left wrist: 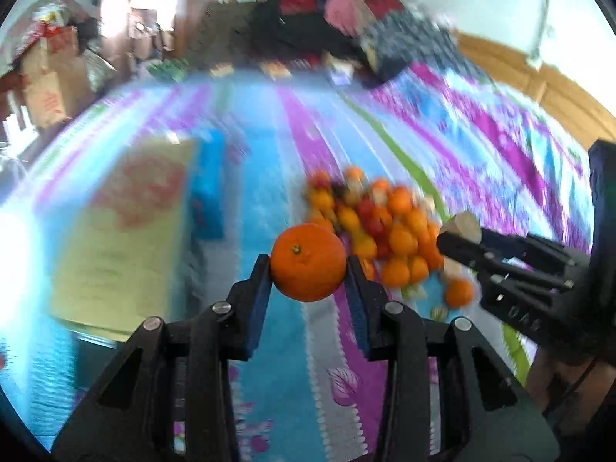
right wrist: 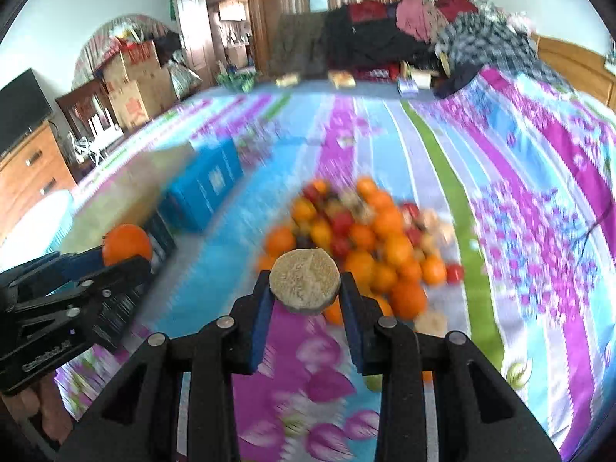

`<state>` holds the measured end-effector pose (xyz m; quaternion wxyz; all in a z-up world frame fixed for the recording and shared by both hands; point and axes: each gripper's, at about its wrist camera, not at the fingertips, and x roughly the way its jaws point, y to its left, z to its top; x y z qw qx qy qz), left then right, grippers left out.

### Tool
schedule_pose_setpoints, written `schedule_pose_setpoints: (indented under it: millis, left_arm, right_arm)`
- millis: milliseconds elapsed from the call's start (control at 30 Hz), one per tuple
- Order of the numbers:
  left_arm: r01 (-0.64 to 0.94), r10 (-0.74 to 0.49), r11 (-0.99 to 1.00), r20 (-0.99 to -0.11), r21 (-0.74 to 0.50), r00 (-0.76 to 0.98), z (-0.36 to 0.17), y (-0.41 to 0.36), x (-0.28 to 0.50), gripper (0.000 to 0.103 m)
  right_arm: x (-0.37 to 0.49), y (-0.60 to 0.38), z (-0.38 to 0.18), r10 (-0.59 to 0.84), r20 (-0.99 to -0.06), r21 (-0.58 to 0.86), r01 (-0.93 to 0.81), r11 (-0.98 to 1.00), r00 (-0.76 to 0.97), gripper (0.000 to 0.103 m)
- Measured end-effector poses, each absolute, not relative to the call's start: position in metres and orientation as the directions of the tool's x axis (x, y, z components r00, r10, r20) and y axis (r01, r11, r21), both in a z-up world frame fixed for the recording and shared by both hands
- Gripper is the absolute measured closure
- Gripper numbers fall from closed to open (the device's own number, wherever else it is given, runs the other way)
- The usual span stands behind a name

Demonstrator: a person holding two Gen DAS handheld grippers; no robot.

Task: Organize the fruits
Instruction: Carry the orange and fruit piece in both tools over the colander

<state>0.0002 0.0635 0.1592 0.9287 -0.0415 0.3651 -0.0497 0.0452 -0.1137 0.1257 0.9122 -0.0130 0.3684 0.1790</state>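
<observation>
Left gripper (left wrist: pixel 308 265) clamps a round orange tangerine (left wrist: pixel 308 261), right gripper (right wrist: pixel 305 288) a tan cut-faced fruit piece (right wrist: pixel 305 283) — the mixed fruit heap (right wrist: pixel 365 246) at frame centre looks largely unsorted.

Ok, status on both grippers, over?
Left gripper shut on orange. Right gripper shut on tan disc. Fruit pile on bedspread ahead, boxes left. Nothing blocking.
</observation>
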Motion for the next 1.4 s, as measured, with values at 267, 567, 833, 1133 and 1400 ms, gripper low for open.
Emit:
schedule_pose_setpoints:
  millis: [267, 567, 833, 1133, 1400]
  left_arm:
    - [-0.071, 0.009, 0.994, -0.598, -0.081, 0.802, 0.212, 0.129, -0.032, 0.064]
    - [-0.289, 0.197, 0.955, -0.581, -0.069, 0.789, 0.243, 0.228, -0.075, 0.064]
    - [-0.464, 0.314, 0.882, -0.63, -0.084, 0.71, 0.249, 0.315, -0.105, 0.063]
    - [-0.562, 0.27, 0.817, -0.775, -0.13, 0.572, 0.212, 0.38, -0.121, 0.063]
    - [-0.574, 0.119, 0.796, -0.88, -0.193, 0.46, 0.17, 0.403, -0.121, 0.063]
  right_arm:
    - [0.026, -0.045, 0.197, 0.421, -0.585, 0.112, -0.445, 0.888, 0.693, 0.067]
    - [0.009, 0.041, 0.248, 0.536, -0.536, 0.126, -0.566, 0.814, 0.652, 0.066]
    - [-0.008, 0.141, 0.269, 0.641, -0.568, 0.141, -0.707, 0.693, 0.516, 0.066]
    - [-0.002, 0.244, 0.234, 0.631, -0.728, 0.225, -0.775, 0.59, 0.269, 0.066]
    - [0.002, 0.282, 0.191, 0.521, -0.84, 0.224, -0.779, 0.586, 0.151, 0.066]
